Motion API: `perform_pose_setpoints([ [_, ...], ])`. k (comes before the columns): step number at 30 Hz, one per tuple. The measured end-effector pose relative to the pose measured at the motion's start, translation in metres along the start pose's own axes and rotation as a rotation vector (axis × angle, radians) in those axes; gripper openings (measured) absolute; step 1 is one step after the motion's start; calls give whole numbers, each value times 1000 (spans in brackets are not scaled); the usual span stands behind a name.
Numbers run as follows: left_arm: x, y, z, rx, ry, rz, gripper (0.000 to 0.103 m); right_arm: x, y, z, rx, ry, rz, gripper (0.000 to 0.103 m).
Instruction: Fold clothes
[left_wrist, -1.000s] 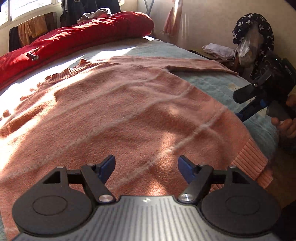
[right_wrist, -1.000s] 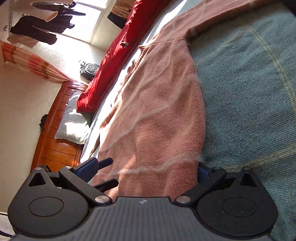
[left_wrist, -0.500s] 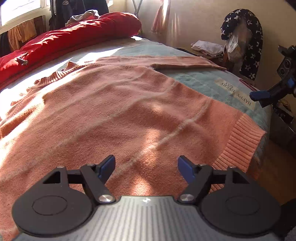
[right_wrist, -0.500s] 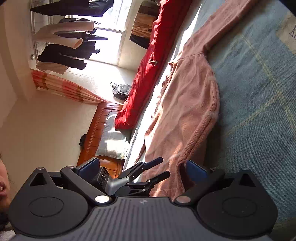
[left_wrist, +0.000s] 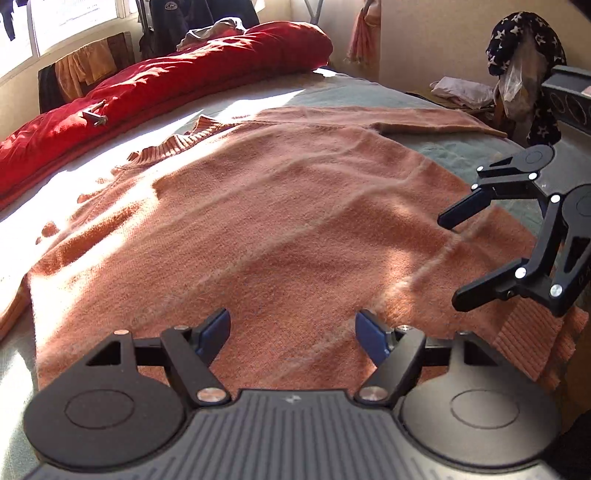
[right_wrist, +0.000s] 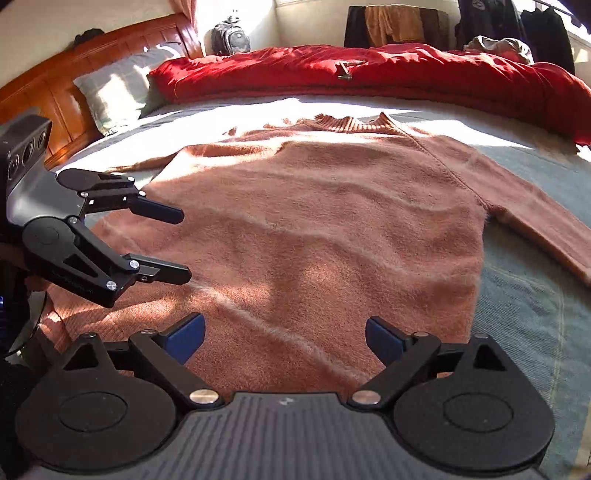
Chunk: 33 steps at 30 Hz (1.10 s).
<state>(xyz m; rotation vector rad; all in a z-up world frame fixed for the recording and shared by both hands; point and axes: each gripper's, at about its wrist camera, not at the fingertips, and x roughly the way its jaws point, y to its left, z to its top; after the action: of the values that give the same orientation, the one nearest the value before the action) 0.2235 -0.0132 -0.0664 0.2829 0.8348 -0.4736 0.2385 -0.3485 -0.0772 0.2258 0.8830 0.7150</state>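
Two grippers, left (left_wrist: 291, 326) and right (right_wrist: 284, 332), fingers spread and empty, low over near hem. Salmon sweater (left_wrist: 277, 229) flat on bed (right_wrist: 535, 295), right sleeve out. Risk: uneven pinch on fuzzy knit, slipped layer, skewed fold.

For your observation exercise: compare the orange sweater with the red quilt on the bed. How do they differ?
The orange sweater lies spread flat mid-bed; the red quilt sits bunched in a long roll along the far edge. The sweater looks fuzzy with pale stripes; the quilt is smooth and plain. Both rest on the bed in sunlight.
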Motion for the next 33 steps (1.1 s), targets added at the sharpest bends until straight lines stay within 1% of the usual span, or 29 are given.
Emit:
perform_pose_setpoints([
  [1,-3,5,-12,-22,18,6,76,7,5,-1,-48,16,-24,97],
  [2,-10,12,-25,-59,19,-5,77,14,9,-3,-96,32,-47,98],
  [4,-26,25,-46,-131,10,-31,78,28,18,-5,-192,65,-95,103],
  [5,-33,31,-55,-163,7,-40,78,35,23,-7,-240,81,-119,103],
  [7,-43,37,-65,-190,13,-48,79,49,32,-9,-337,113,-166,103],
  [8,-44,38,-66,-191,21,-48,79,49,32,-11,-336,114,-170,103],
  [9,-44,38,-63,-187,33,-44,79,46,30,-13,-320,109,-168,103],
  [11,-42,34,-53,-168,55,-24,79,50,35,-10,-342,134,-183,103],
  [12,-43,32,-46,-152,47,-4,79,53,38,-7,-355,156,-193,103],
  [14,-46,32,-33,-123,-12,9,79,55,45,8,-354,212,-204,103],
  [15,-47,33,-25,-113,-44,3,79,52,48,17,-360,203,-193,103],
  [17,-40,41,-4,-108,-90,-9,79,48,53,38,-398,111,-163,103],
  [19,-24,49,12,-105,-106,8,79,59,53,64,-414,43,-161,103],
  [21,-6,58,22,-121,-96,14,79,80,51,87,-426,-2,-171,103],
  [23,7,66,24,-145,-77,19,79,111,41,102,-403,22,-201,103],
  [24,4,69,16,-157,-68,24,79,124,33,105,-385,44,-221,103],
  [26,-2,73,1,-182,-52,34,79,133,18,97,-358,78,-259,103],
  [27,-5,76,-7,-194,-43,39,79,128,13,90,-355,66,-258,103],
  [30,-14,83,-30,-231,-18,54,81,96,3,63,-331,59,-273,103],
  [33,-22,88,-51,-265,4,69,82,72,-6,39,-255,35,-283,103],
])
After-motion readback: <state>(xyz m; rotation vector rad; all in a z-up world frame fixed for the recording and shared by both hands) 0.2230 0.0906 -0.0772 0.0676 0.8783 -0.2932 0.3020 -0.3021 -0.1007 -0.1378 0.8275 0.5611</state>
